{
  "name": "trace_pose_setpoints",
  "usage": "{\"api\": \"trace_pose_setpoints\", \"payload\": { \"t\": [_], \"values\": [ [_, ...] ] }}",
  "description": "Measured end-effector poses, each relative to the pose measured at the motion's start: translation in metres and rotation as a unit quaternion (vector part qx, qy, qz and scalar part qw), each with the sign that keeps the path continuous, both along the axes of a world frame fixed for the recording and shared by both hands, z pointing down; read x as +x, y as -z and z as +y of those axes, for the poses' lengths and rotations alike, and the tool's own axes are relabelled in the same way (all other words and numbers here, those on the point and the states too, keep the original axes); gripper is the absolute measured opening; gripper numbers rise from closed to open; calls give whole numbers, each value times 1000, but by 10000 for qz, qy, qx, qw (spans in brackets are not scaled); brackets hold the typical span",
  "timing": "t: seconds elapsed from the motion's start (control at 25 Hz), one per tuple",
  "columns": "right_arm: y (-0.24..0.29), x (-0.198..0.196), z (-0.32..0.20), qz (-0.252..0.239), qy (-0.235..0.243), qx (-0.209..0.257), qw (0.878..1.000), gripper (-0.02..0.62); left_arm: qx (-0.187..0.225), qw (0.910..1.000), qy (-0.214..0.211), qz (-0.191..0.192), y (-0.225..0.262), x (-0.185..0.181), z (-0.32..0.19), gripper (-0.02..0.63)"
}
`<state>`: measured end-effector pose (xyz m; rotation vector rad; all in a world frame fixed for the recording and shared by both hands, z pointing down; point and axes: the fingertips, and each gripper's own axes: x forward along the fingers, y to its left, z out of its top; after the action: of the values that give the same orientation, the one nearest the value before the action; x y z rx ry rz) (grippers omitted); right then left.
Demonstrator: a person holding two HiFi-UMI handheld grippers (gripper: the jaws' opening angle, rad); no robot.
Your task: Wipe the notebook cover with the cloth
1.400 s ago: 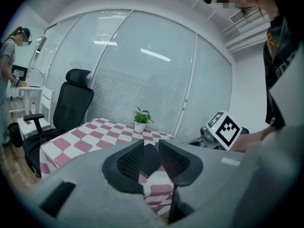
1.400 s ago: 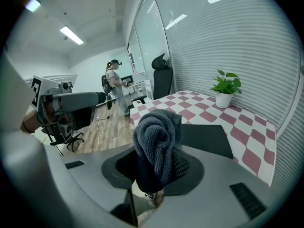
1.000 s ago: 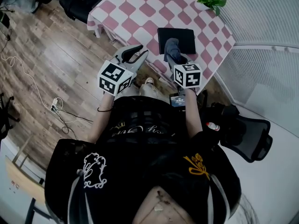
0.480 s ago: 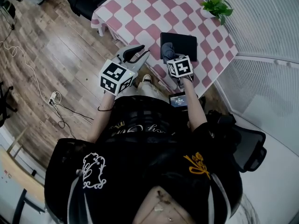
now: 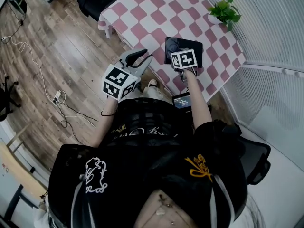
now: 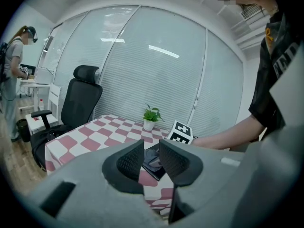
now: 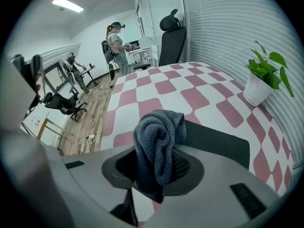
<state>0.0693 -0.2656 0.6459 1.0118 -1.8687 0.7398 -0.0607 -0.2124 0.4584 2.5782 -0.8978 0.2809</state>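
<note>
One cloth (image 7: 159,137) pinched in right gripper (image 7: 156,169) fingers (image 7: 184,166) — over the notebook (image 7: 218,144), perhaps touching; left gripper (image 6: 151,159) fingers (image 6: 130,161) spread.

Wood floor (image 5: 61,46), pink-checked table (image 5: 156,13), potted plant (image 5: 225,12), blind-covered glass wall (image 6: 156,65), black office chair (image 6: 78,103).

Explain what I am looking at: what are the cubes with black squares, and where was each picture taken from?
No robot: a person holds a two-fingered gripper in each hand, and the marked cubes are parts of those. The head view looks down from the person's head; the other two cameras ride on the grippers. The right gripper has its fingers shut on a grey cloth over a dark notebook that lies on the checked table near a potted plant. The left gripper hangs beside the table, fingers slightly apart, empty.
</note>
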Motion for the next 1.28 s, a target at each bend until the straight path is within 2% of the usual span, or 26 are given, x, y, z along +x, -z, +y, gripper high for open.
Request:
{"api": "trace_pose_setpoints", "payload": {
  "t": [0.36, 0.64, 0.92, 1.16, 1.28],
  "values": [
    [1, -2, -38, -451, -377, 3, 9983, 107, 39, 9992, 372, -154, 4, -16, 5, 98],
    [5, -1, -50, -456, -471, 305, 9974, 107, 74, 9992, 323, -207, 6, -5, 14, 98],
    [31, 24, -10, -225, -72, 513, 9984, 106, 69, 9997, 141, -178, 7, 13, 18, 98],
    [25, 67, 48, -159, -192, 226, 9994, 106, 80, 9999, -92, -101, 6, 38, 20, 98],
    [14, 75, 62, -83, -209, 92, 9997, 106, 79, 9997, -215, -93, 6, 49, 21, 98]
  ]
}}
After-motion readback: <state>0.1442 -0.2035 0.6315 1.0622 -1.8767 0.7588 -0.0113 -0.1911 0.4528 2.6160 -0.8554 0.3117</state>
